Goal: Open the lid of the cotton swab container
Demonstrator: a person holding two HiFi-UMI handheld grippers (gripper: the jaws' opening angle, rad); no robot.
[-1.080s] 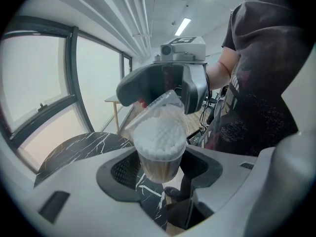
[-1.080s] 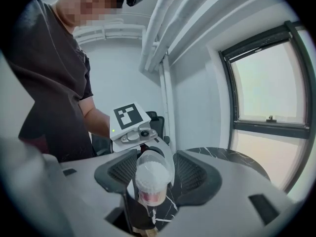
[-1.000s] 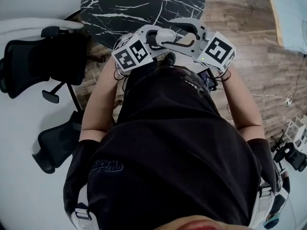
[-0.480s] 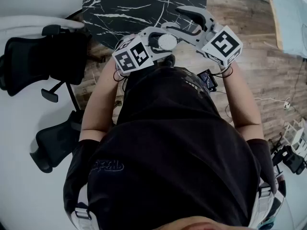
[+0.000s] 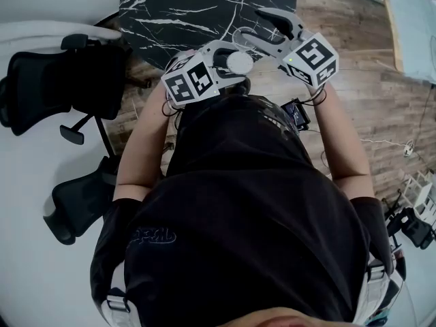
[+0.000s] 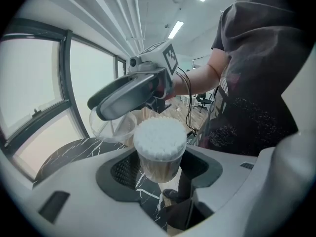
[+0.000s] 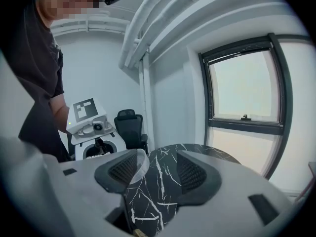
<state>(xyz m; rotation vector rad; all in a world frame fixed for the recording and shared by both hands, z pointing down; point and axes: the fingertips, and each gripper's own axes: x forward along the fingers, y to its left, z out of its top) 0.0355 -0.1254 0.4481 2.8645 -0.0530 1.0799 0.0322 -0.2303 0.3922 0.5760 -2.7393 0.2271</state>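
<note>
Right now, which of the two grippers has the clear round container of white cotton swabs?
The left gripper: the clear round container of white swabs is clamped between its jaws. The right gripper carries only the clear lid.

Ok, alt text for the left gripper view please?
The left gripper grips an open cotton swab container, white swab tips showing on top. Beyond it, the right gripper has the clear lid at its jaws, off the container.
</note>
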